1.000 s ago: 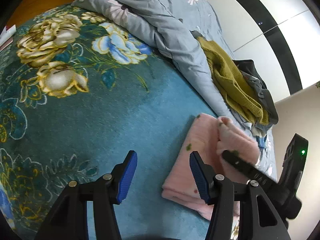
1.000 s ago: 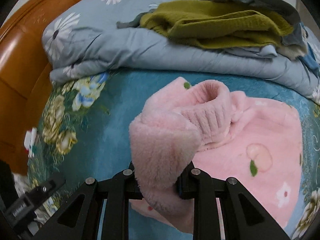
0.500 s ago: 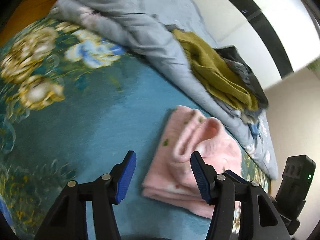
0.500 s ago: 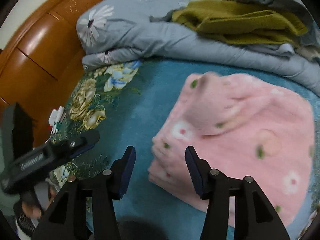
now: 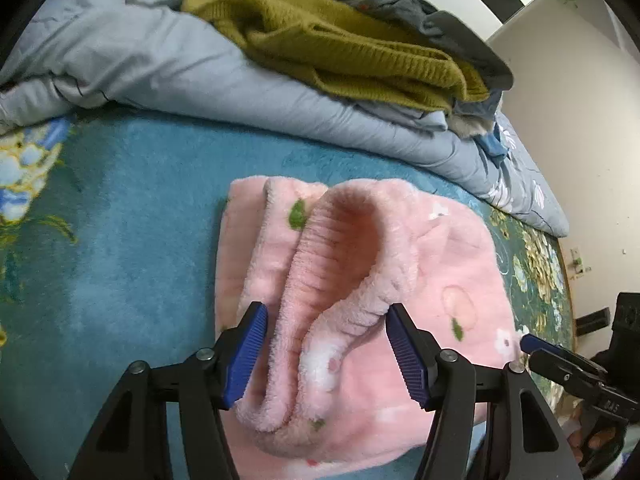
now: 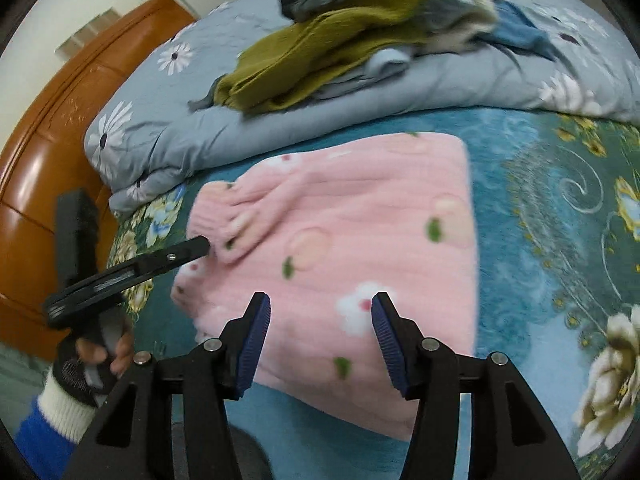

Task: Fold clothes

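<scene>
A folded pink fleece garment (image 5: 400, 280) with fruit and flower prints lies on the teal floral blanket (image 5: 120, 208) covering the bed, its ribbed cuff (image 5: 332, 264) humped up on top. The left gripper (image 5: 324, 356) straddles that cuff with its jaws opening and not pressing it, while the right gripper (image 6: 320, 344) hovers over the garment's near edge, jaws apart and empty. Behind lies a grey-blue quilt (image 5: 160, 64) carrying a mustard sweater (image 5: 340, 48) and dark clothes (image 5: 420, 16).
</scene>
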`<state>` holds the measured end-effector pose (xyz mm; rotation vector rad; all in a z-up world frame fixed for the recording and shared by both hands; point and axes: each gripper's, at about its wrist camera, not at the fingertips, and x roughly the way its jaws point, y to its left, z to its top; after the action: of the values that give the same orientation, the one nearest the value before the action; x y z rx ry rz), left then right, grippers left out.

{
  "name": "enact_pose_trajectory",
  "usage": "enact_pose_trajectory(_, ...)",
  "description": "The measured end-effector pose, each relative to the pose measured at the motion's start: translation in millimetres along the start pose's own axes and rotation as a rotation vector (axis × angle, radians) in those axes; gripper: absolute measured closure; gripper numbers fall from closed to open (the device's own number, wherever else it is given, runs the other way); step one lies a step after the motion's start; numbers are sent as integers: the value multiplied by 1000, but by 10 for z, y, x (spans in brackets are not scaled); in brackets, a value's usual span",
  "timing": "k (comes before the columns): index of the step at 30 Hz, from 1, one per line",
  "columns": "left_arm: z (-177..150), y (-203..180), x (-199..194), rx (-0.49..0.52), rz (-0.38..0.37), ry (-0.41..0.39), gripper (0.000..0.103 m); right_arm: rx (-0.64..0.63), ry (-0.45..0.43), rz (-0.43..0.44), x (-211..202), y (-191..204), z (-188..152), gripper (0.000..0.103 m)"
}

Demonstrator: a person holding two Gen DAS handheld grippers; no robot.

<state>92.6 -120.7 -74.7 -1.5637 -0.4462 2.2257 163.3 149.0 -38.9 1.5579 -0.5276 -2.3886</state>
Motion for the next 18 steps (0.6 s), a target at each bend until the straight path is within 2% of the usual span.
enact_pose_trajectory(3,14,51,-8,-10,-49,2,40,32,2,-7,8,-142,-26,49)
enact_pose_trajectory(5,-12,45,-47,-7,-79,-4,55,63,0,-7,29,-228,-36,49)
enact_pose_trajectory(8,-60,-15,-74,8,-99,-4,66,86,-6,2,38,-282,-32,49)
enact_pose_trajectory(10,-86,-4,-32,-28,-121,21,70,86,-7,4,45,-286,-19,49)
enact_pose_trajectory(11,-102,-5,-13,-37,-124,24,84,86,-9,6,44,-282,-15,49)
enact_pose_trajectory(12,-110,11,-30,-54,-123,14,87,87,-9,8,50,-281,-6,49)
enact_pose_trajectory(16,-125,188,-281,-181,-172,-71,88,95,-16,16,28,-281,10,49)
enact_pose_trajectory(18,-171,337,-366,-221,-142,-84,88,93,-25,17,-12,-295,8,49)
